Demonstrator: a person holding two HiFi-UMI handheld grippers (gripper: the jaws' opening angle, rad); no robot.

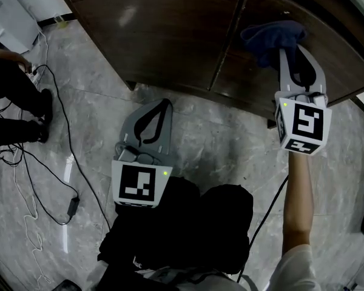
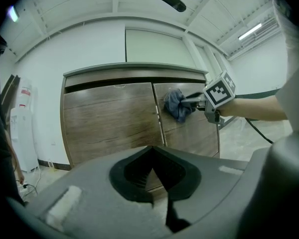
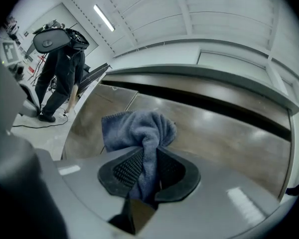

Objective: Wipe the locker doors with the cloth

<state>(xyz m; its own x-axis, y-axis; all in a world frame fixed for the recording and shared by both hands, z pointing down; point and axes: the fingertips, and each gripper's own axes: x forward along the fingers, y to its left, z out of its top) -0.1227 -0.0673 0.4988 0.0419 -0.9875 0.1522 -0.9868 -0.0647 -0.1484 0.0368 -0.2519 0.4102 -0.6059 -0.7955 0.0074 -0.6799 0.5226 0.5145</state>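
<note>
Since it appears unneeded for wiping, the left gripper (image 1: 162, 103) is held back from the locker doors (image 1: 164, 35), jaws closed on nothing. Beyond, the cloth (image 1: 268, 38) is pinched in the right gripper (image 1: 289, 52) and held against the door right of the seam (image 1: 229, 47), its bunched end leading.

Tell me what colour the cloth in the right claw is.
The cloth is plain dusty blue; the right gripper view shows it best.
</note>
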